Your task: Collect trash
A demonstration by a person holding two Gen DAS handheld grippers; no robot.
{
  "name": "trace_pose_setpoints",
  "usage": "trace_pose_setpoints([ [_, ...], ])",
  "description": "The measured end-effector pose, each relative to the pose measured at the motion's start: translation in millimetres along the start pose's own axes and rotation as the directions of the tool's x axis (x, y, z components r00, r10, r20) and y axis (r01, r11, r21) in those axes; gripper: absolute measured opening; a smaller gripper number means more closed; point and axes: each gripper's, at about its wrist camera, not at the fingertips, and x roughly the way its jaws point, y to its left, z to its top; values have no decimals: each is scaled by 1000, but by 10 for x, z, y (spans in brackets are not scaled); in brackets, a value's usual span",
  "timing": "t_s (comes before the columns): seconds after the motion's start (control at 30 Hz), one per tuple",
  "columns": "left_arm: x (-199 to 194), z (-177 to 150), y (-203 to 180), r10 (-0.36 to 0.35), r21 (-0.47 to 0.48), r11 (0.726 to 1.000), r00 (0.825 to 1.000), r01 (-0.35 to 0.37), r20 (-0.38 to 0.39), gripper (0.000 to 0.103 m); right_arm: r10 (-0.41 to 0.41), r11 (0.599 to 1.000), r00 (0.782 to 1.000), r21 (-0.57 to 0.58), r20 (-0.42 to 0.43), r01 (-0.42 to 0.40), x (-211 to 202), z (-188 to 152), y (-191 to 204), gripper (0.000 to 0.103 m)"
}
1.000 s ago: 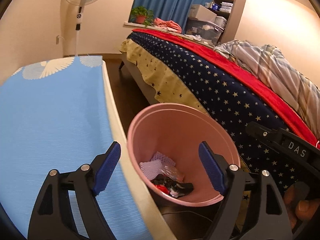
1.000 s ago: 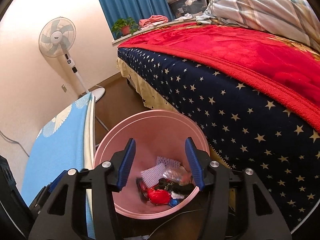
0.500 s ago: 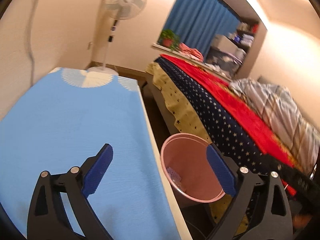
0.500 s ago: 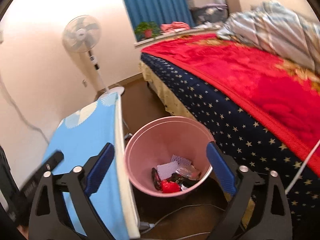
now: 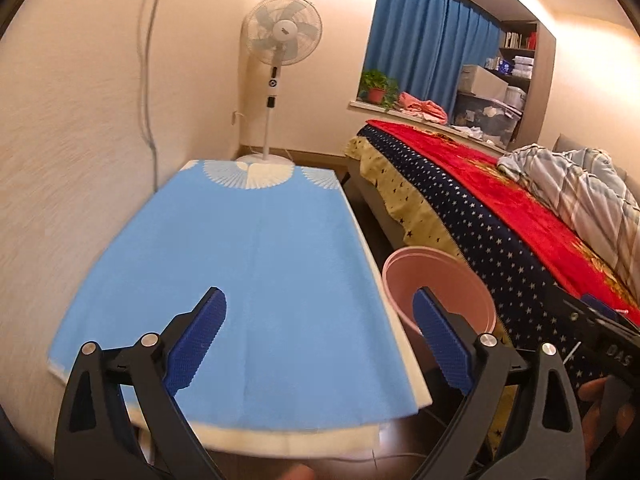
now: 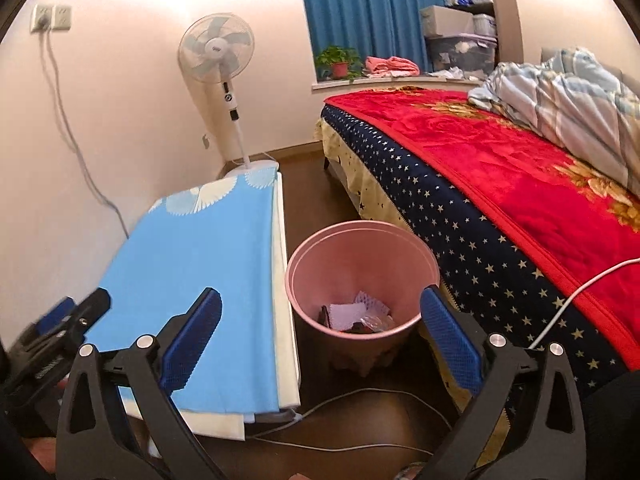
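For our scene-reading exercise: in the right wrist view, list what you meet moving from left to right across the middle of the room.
Wall socket → blue-covered table → pink trash bin → star-patterned bed → striped quilt.

One pink bin [image 6: 362,276], lower centre of frame; several trash scraps [image 6: 352,314] inside, exact count unclear. One fan [image 6: 216,50]. One potted plant [image 6: 339,62]. One bed [image 6: 500,184]. Two grippers: left gripper [image 5: 320,344], right gripper [image 6: 320,344].
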Motion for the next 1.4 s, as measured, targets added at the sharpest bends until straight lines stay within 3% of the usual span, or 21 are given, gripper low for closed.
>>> trace_pose_setpoints([
  [0.17,-98,-172,119,48,-27,998,999,-48,5,91,-33,999,999,-42,-1,33,29,-168,131,98],
  [0.37,57,-378,253,123,-79,989,992,-126,-42,93,-29,997,999,-78,-19,28,162,-272,263,98],
  [0.7,176,-499,232,140,-35,989,989,-142,-55,95,-33,997,998,-70,-52,29,429,-357,322,98],
  [1.4,192,-545,236,154,-23,988,986,-155,-59,95,-27,996,997,-90,-66,21,473,-422,389,98],
])
